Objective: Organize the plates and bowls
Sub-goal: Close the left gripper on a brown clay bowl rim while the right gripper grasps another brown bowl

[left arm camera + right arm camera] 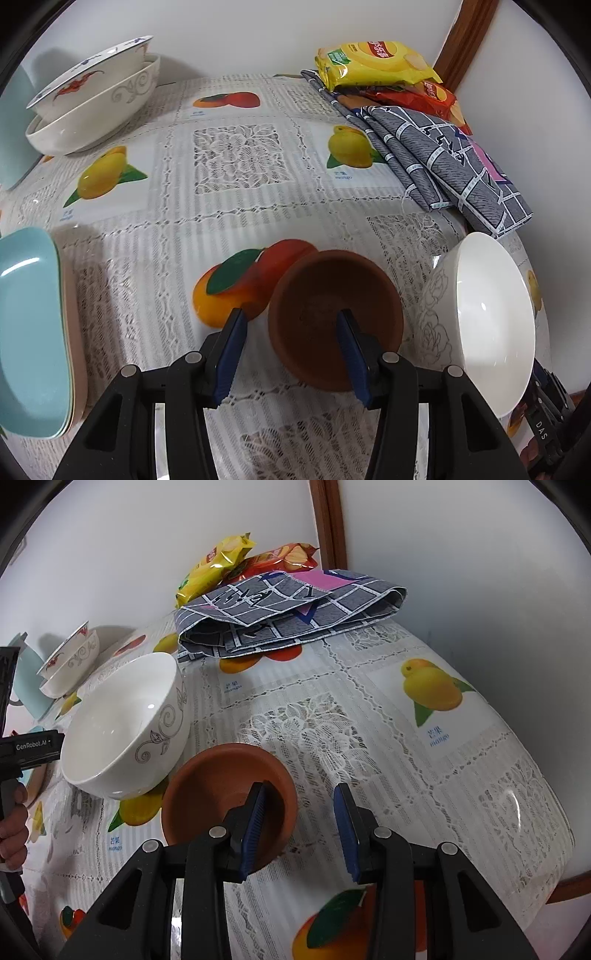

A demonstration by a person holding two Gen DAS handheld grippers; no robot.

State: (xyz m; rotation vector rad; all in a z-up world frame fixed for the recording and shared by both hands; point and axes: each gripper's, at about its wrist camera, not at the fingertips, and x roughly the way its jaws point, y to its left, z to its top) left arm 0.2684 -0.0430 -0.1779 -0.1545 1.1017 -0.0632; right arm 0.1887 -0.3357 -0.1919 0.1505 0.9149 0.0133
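Our left gripper (291, 352) gapes, empty fingers straddling the brown bowl's (334, 317) near rim on the surface (236, 221). Right gripper (301, 827) likewise spread, its left finger (253, 827) masking that bowl's wall. The white bowl (491, 321) sits tilted alongside; whether something props it, we can't tell.

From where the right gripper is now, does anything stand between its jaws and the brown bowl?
Nothing visible does. The right gripper is open, with one finger already over the brown bowl. The white bowl sits beside it on the left, not in the path.
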